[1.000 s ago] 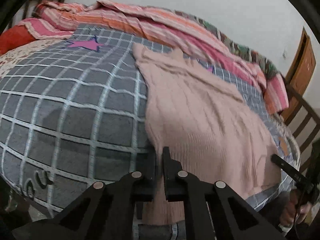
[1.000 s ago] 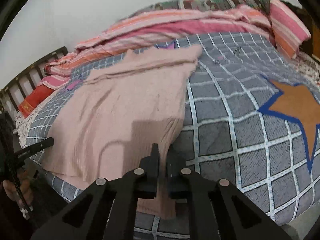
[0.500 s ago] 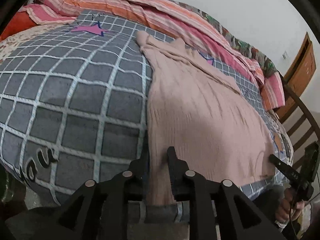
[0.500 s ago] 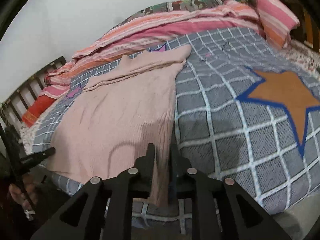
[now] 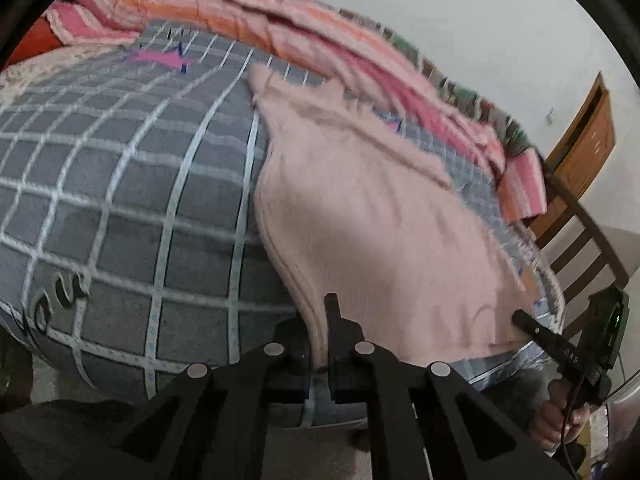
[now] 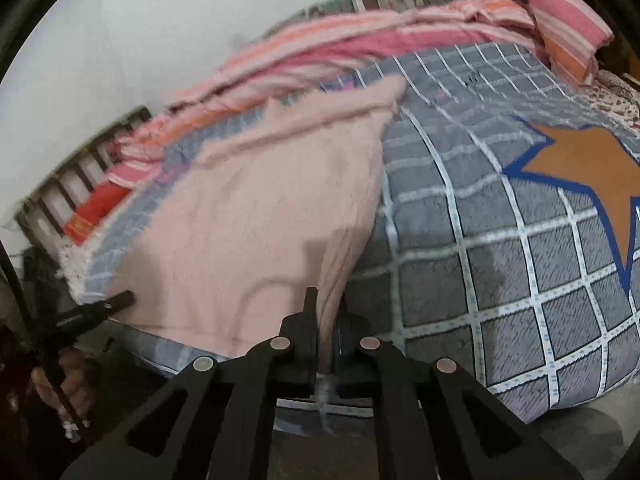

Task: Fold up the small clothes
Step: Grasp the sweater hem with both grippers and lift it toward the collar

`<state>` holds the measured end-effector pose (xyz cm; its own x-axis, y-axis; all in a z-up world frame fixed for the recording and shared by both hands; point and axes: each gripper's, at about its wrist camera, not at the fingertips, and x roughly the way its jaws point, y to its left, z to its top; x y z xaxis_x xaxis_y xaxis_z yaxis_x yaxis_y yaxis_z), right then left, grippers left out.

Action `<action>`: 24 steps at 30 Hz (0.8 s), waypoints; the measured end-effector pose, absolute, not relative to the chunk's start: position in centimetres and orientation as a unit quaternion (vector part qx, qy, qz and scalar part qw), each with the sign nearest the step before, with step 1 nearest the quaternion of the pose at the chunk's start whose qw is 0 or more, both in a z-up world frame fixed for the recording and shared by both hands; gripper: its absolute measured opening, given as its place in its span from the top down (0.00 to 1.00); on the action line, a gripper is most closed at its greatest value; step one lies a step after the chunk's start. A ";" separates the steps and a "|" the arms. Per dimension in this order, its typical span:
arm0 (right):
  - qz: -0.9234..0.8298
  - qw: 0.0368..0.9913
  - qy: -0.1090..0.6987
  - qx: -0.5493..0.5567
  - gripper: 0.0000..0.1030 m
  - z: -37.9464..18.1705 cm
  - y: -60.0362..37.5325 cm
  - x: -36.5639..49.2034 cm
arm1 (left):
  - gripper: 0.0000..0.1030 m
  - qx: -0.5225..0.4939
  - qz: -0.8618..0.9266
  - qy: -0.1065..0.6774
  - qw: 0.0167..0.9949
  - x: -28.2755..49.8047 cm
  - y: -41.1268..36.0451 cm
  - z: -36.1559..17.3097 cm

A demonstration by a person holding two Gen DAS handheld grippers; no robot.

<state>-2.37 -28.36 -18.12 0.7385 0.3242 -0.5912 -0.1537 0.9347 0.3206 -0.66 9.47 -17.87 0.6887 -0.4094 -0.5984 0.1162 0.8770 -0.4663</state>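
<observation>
Soft daylight perhaps; motion-blurred fisheye views

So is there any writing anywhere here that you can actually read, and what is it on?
"DAS", roughly; small white letters on the other hand-held gripper, blurred, so unsure.
Dark cursive lettering on the grey checked blanket: only partly in view, not readable.
White print on the other hand-held gripper in the right wrist view: too blurred to read.

Both tools, the left tool (image 5: 320,320) and right tool (image 6: 326,312), have just clamped their jaws onto the pink sweater's (image 5: 380,216) near hem corners, angled downward.
</observation>
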 end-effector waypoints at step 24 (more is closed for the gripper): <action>0.162 0.931 0.231 0.234 0.95 -9.0 -31.2 0.6 | 0.94 -0.246 -0.146 0.259 0.923 3.9 10.7 -7.3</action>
<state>0.62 -31.22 -9.03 0.8414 0.4090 -0.3533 -0.1933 0.8381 0.5101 3.92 10.73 -7.33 0.8235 -0.3961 -0.4062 0.1410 0.8364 -0.5297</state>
